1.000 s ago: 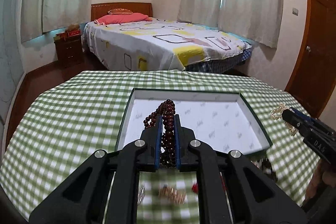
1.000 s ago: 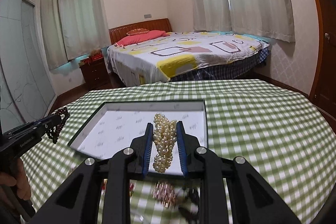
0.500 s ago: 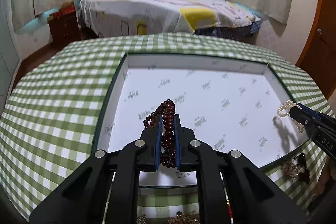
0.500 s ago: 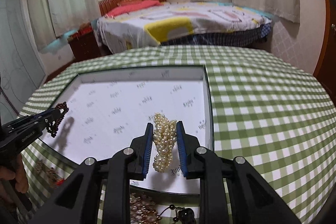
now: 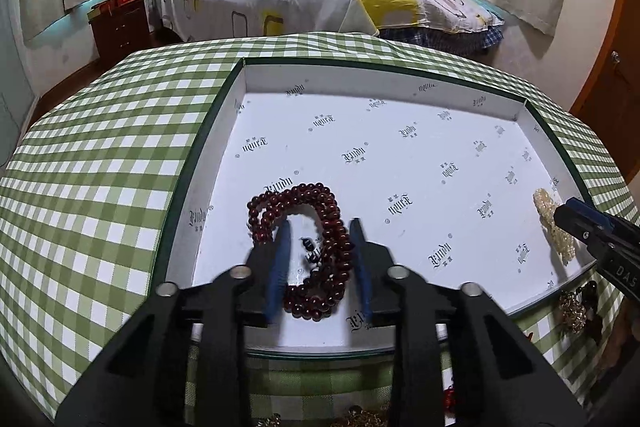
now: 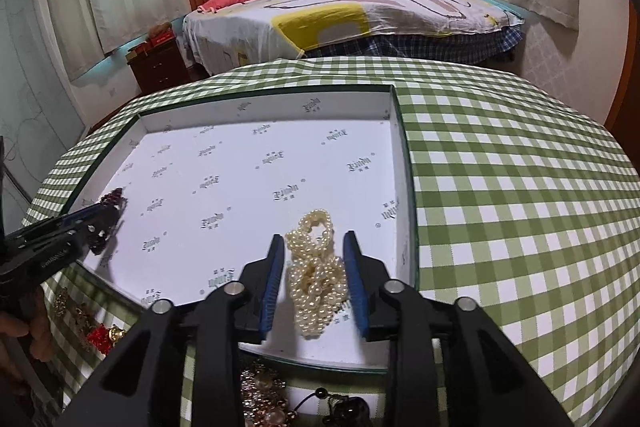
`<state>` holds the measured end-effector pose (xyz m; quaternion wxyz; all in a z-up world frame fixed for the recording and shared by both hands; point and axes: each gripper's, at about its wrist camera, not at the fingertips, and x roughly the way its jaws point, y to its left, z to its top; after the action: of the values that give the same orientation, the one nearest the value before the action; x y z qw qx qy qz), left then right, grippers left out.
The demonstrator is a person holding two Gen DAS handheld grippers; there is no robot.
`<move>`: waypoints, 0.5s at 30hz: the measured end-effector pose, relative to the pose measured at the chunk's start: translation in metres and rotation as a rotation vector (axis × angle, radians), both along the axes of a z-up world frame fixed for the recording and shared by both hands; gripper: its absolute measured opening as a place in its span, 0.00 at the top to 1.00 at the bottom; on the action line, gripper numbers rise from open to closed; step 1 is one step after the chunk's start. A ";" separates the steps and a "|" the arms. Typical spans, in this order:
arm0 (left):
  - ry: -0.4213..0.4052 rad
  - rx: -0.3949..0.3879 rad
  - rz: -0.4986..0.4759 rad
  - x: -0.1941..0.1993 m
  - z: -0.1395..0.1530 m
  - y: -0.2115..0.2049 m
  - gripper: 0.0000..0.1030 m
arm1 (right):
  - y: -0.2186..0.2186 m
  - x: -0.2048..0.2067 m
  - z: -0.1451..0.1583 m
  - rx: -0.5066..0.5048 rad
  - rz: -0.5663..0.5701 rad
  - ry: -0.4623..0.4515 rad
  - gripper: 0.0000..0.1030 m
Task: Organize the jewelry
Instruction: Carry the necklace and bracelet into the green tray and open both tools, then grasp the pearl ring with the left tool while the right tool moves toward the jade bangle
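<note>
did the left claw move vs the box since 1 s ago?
Yes. The left claw came down and forward over the box; its jaws are opening around the red bead strand.

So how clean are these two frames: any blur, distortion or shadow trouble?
Left wrist view: strong fisheye bowing of the box, blue pads smeared, dark red beads sharp. Right wrist view: same bowing, pearls sharp with soft shadow, no glare.

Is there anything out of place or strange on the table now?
Nothing is damaged or spilled. Some jewelry lies loose on the tablecloth before the box, not inside it with the red beads and pearls.
</note>
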<state>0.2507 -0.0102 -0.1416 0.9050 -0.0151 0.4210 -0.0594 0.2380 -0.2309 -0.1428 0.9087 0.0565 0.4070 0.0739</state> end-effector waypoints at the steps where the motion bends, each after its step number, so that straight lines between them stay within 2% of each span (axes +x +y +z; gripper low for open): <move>1: -0.004 -0.001 0.000 0.000 0.001 0.000 0.60 | 0.002 -0.001 0.001 -0.001 0.004 -0.005 0.60; 3: -0.011 -0.008 0.003 -0.001 0.002 0.000 0.53 | 0.004 -0.003 0.004 -0.014 0.004 -0.019 0.53; 5: -0.017 -0.013 0.001 -0.003 0.004 0.001 0.51 | 0.003 -0.005 0.007 -0.011 0.005 -0.033 0.53; 7: -0.025 -0.020 0.006 -0.006 0.008 0.002 0.44 | 0.000 -0.008 0.013 -0.004 -0.003 -0.047 0.53; 10: -0.053 -0.046 0.022 -0.016 0.022 0.008 0.40 | -0.005 -0.016 0.025 0.006 -0.019 -0.077 0.53; 15: -0.105 -0.044 0.032 -0.046 0.043 0.010 0.37 | -0.009 -0.043 0.043 0.001 -0.035 -0.128 0.53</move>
<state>0.2045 -0.0002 -0.0985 0.9262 -0.0387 0.3711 -0.0548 0.1949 -0.2399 -0.0997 0.9340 0.0590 0.3469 0.0616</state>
